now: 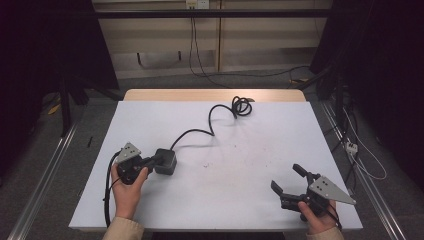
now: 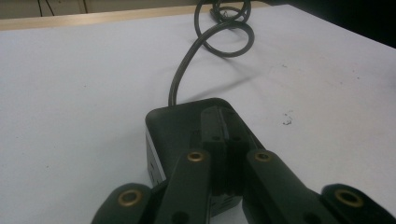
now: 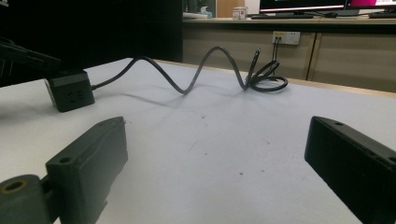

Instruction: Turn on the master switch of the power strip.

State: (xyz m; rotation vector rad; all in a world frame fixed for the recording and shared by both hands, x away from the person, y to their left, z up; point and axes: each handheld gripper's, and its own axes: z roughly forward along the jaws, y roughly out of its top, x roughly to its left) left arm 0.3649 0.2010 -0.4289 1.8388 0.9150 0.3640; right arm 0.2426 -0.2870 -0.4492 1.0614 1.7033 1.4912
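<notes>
On tabletop's left side, left tongs (image 1: 150,162) sit closed over the black box (image 1: 165,161), contact unclear; its cable (image 1: 212,122) runs away to a far coil. Right tongs (image 1: 289,182) wide open, empty, well apart at right, so left hand is nearer

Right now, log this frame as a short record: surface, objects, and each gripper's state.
surface: white table, wooden far edge
object: black cube socket block on the table's left side
cable: black cable runs from the block to a coil near the far edge
left gripper: jaws closed together, resting on the block's top
right gripper: jaws wide apart, holding nothing, on the right side
</notes>
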